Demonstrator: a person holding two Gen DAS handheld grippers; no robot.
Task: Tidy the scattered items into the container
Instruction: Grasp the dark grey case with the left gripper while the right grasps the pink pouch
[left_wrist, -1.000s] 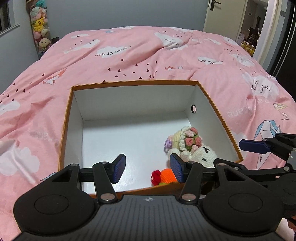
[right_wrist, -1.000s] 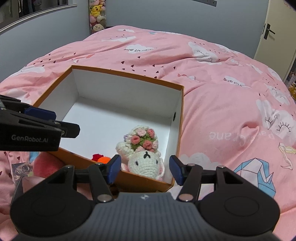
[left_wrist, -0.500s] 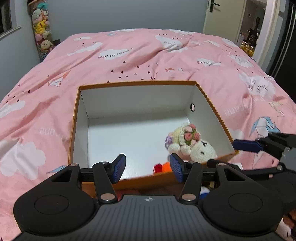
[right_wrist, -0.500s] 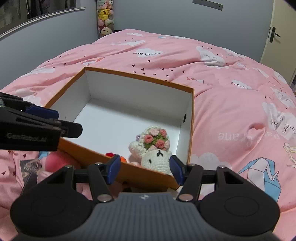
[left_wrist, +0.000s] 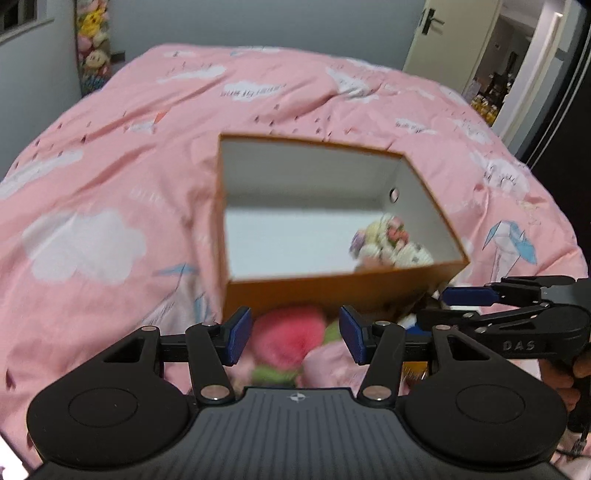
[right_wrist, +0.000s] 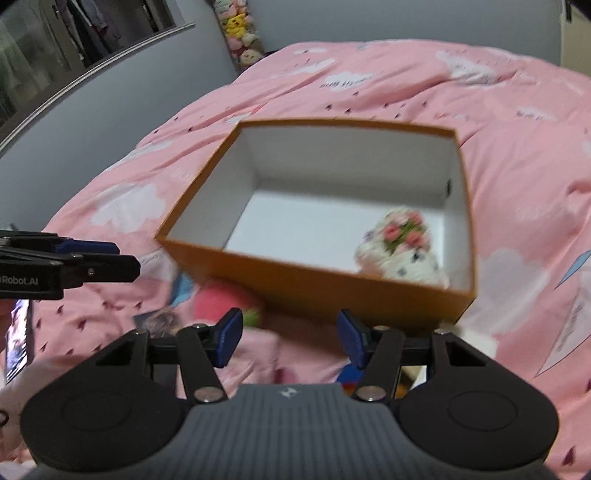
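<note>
An open orange box (left_wrist: 343, 291) with white inner walls is shown resting on the pink bed cover (left_wrist: 110, 177), mouth upward. In the left wrist view its long axis is seen running across the picture, with the small round hole (left_wrist: 394, 192) in the short right-hand wall. A crocheted bunny (right_wrist: 404, 254) with a wreath of pink flowers is seen lying inside, in the near right corner; which way it faces cannot be told through the blur. Outside the box, just beside its near wall, a blurred pink and green soft toy (left_wrist: 288, 336) lies on the cover, and further small items are partly hidden behind the tools. The left tool (left_wrist: 295, 334) is held with its blue pads well apart and nothing between them, above the pink toy. The right tool (right_wrist: 290, 334) is likewise held wide and empty, near the front wall of the box. A stack of plush toys (right_wrist: 242, 35) stands against the far wall.
</note>
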